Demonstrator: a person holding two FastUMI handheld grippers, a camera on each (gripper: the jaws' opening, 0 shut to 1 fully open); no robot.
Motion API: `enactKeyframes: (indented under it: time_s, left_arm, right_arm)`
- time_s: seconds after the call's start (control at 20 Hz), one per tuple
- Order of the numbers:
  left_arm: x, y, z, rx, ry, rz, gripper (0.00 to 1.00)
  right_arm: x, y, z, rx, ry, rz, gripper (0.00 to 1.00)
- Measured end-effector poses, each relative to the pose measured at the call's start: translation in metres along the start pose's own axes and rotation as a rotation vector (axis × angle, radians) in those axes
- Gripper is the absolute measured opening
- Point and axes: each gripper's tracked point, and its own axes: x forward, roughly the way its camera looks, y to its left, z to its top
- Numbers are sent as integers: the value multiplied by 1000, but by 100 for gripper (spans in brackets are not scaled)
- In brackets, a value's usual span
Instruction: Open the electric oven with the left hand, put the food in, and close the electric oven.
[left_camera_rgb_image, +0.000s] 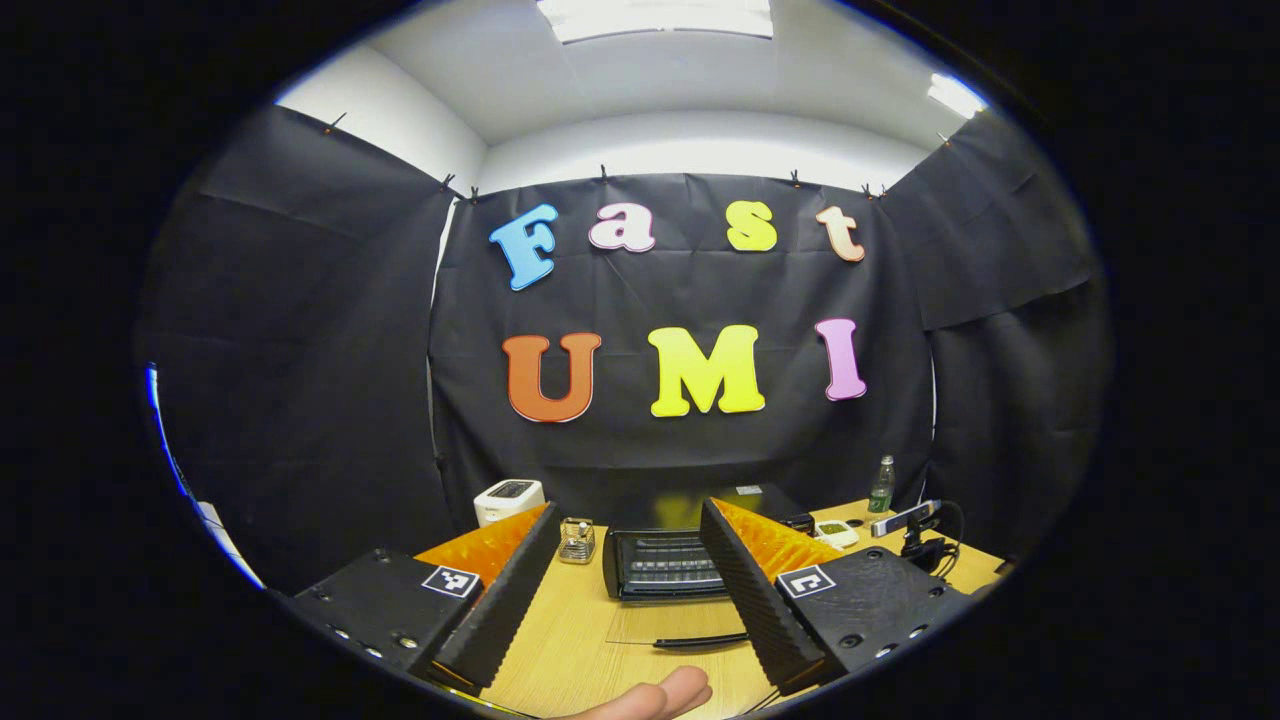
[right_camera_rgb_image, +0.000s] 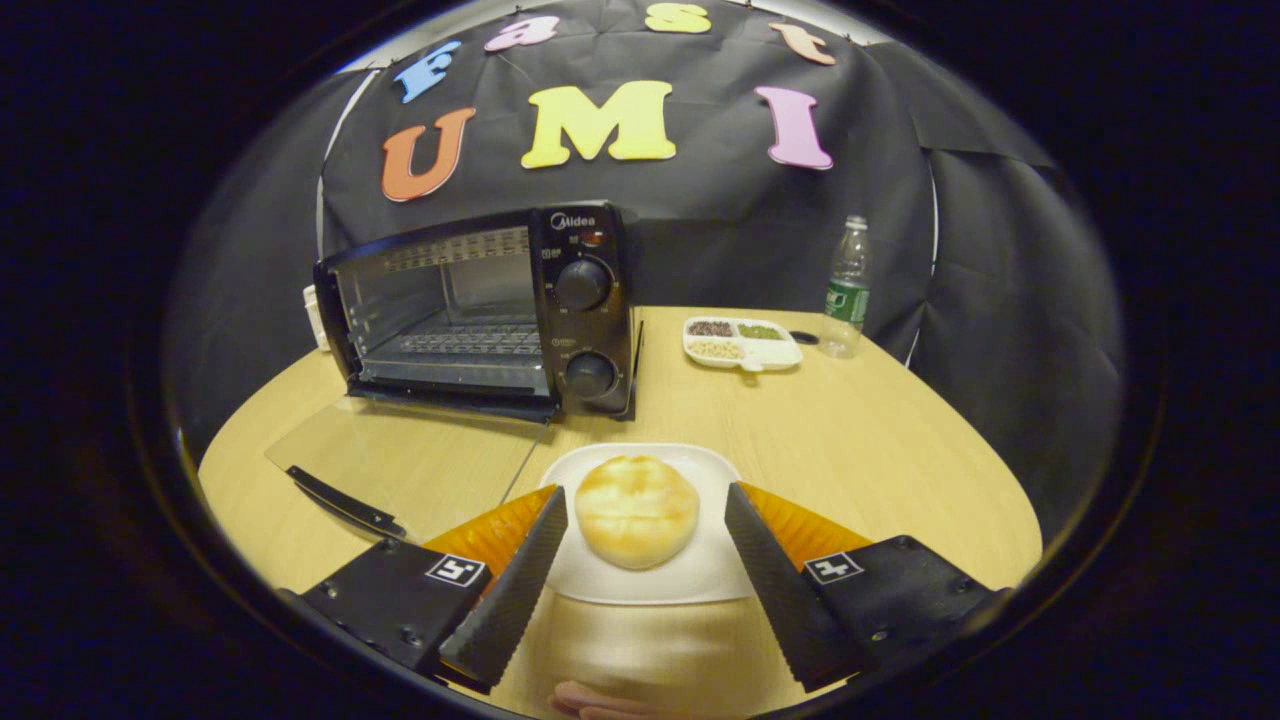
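From the right gripper view, moving left to right: my one electric oven (right_camera_rgb_image: 480, 310) sits at the left rear of the round wooden table (right_camera_rgb_image: 880, 450), its glass door (right_camera_rgb_image: 400, 465) already folded flat onto the tabletop, handle toward me, so the wire rack inside is open to reach. Two round knobs sit one above the other on its right panel. In front, at centre, one white plate (right_camera_rgb_image: 650, 575) holds one round bread bun (right_camera_rgb_image: 637, 510), the food to go in. My right gripper (right_camera_rgb_image: 640, 555) hangs with its fingers wide apart on either side of the bun, touching nothing, which I judge is a line-up for the grab. Further right, at the back, are one divided snack tray (right_camera_rgb_image: 742, 343) with three fillings and one plastic bottle (right_camera_rgb_image: 846, 290).

In the left gripper view, my left gripper (left_camera_rgb_image: 630, 590) is also spread apart and empty, held back from the oven, I think to leave the opening free.
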Motion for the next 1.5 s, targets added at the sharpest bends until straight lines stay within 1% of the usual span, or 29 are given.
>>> enactKeyframes:
  time_s: [0.15,0.2,0.25,0.3,0.5,0.65,0.75,0.85,0.9,1.0,1.05,1.1,1.2,1.25,1.35,1.4,1.45,1.5]
  left_arm:
    - [7,-9,-2,-43,16,-34,93]
    - [9,-11,-3,-45,21,-44,93]
    - [13,-14,-5,-40,26,-54,93]
    - [16,-15,-8,-29,29,-63,93]
    - [25,-13,-21,-8,47,-55,93]
    - [31,-9,-33,-23,70,-52,93]
    - [35,-1,-38,-25,86,-34,93]
    - [38,9,-36,21,58,-3,93]
    - [37,9,-34,41,44,2,93]
    - [34,2,-36,36,42,-24,92]
    - [33,-1,-37,27,41,-39,84]
    - [33,0,-37,22,39,-44,93]
    - [35,5,-39,22,40,-38,95]
    - [35,8,-39,23,42,-35,100]
    - [34,12,-43,25,49,-27,100]
    - [34,15,-43,25,49,-22,95]
    - [34,18,-44,23,52,-19,95]
    - [34,20,-46,21,57,-16,100]
  right_arm:
    - [15,-2,-11,14,47,7,98]
    - [19,0,-16,23,74,19,98]
    - [20,3,-16,35,75,39,97]
    - [21,2,-14,41,70,41,96]
    - [22,1,-13,63,82,54,88]
    - [15,3,-7,70,68,66,86]
    - [7,5,4,80,39,78,85]
    - [-7,8,17,101,-4,85,84]
    - [-13,13,23,127,-27,100,84]
    - [-21,31,35,209,-62,161,84]
    - [-24,41,40,259,-71,196,84]
    - [-26,51,46,316,-83,228,84]
    - [-26,71,53,428,-88,290,84]
    - [-25,83,58,482,-86,327,84]
    - [-23,105,68,598,-103,404,84]
    - [-21,116,75,656,-122,436,84]
    - [-20,126,83,716,-155,472,83]
    - [-17,136,86,773,-167,496,83]
